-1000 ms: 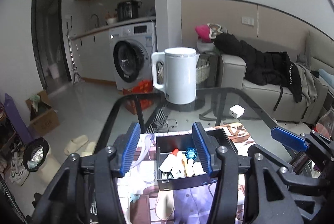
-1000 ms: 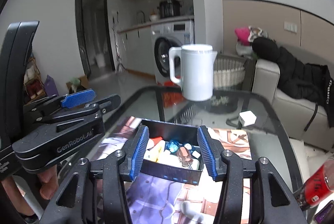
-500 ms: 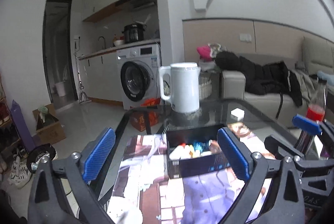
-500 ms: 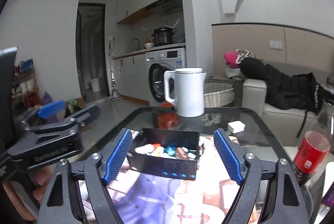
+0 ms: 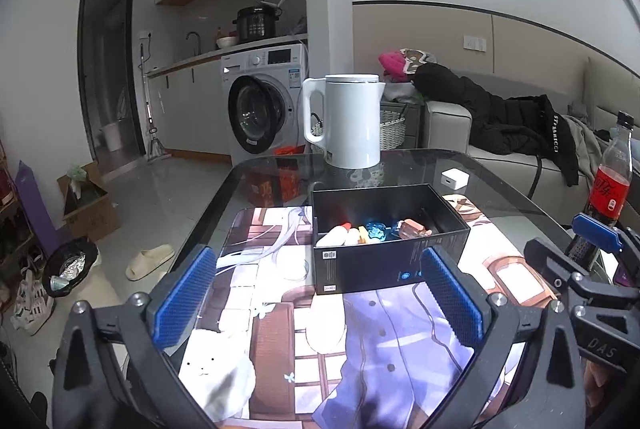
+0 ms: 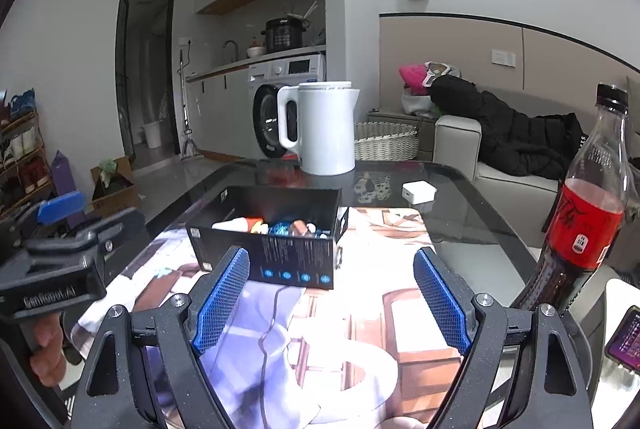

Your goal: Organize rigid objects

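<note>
The left gripper (image 6: 60, 261) body reads "GenRobot.AI" in the right wrist view (letters slightly blurred). The right gripper (image 5: 600, 241) frame shows "DAS" in the left wrist view. The black jacket (image 5: 516, 125) carries white lettering, too small to read. The box (image 6: 296, 257), bottle (image 6: 580, 225) and washer (image 5: 264, 101) labels are illegible.

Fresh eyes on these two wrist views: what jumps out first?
The open black box of small colourful items sits mid-table on the illustrated mat, just beyond both wide-open grippers, left gripper and right gripper, neither holding anything. Behind it the white kettle stands at the glass table's far edge. A red-labelled cola bottle stands upright on the right, near the right gripper.
</note>
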`<move>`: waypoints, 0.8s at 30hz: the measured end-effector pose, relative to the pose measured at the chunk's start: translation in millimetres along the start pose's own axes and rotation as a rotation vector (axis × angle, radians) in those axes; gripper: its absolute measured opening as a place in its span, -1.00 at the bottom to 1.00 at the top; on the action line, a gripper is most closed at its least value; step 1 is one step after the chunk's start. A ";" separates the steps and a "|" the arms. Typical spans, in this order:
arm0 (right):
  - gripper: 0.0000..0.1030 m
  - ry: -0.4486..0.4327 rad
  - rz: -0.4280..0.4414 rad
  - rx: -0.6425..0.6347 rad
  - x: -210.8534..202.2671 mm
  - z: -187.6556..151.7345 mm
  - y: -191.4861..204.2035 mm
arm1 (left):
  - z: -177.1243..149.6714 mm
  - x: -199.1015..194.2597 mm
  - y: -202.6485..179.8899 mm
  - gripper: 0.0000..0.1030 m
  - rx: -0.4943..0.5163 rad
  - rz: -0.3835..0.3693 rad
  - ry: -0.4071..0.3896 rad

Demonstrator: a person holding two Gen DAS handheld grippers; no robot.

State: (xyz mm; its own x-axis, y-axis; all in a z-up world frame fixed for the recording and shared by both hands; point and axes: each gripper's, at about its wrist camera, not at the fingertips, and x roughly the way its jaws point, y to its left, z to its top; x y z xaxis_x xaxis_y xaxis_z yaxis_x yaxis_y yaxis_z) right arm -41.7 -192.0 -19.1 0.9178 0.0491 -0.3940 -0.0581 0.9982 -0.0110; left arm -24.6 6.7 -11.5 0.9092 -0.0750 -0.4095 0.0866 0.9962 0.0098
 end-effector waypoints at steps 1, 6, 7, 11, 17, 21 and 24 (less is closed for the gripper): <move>0.67 -0.006 0.007 0.004 -0.3 1.3 0.0 | 0.2 0.5 0.5 1.00 -0.003 0.006 0.001; 0.67 -0.010 0.024 -0.017 -0.7 -1.3 5.5 | -0.4 2.4 1.5 1.00 -0.015 0.024 0.003; 0.67 -0.003 0.028 -0.016 0.0 -2.6 5.8 | 0.0 2.4 1.7 1.00 -0.020 0.025 0.002; 0.67 0.003 0.035 -0.022 -0.3 -3.8 9.0 | 0.5 0.4 -0.2 1.00 -0.019 0.017 0.001; 0.67 -0.005 0.041 -0.027 -3.6 -4.0 10.4 | 0.2 -1.1 -0.4 1.00 -0.024 0.011 0.005; 0.67 -0.005 0.040 -0.030 -4.2 -4.8 10.7 | 1.3 -1.3 0.2 1.00 -0.029 0.017 0.009; 0.67 -0.007 0.042 -0.033 -5.1 -4.8 11.8 | 0.4 -2.2 -0.5 1.00 -0.028 0.015 0.013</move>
State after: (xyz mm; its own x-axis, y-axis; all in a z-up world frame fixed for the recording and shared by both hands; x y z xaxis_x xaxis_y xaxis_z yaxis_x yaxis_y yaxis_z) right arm -49.0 -180.6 -21.6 0.9171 0.0908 -0.3883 -0.1092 0.9937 -0.0256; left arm -26.5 6.4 -10.3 0.9048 -0.0601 -0.4216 0.0619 0.9980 -0.0093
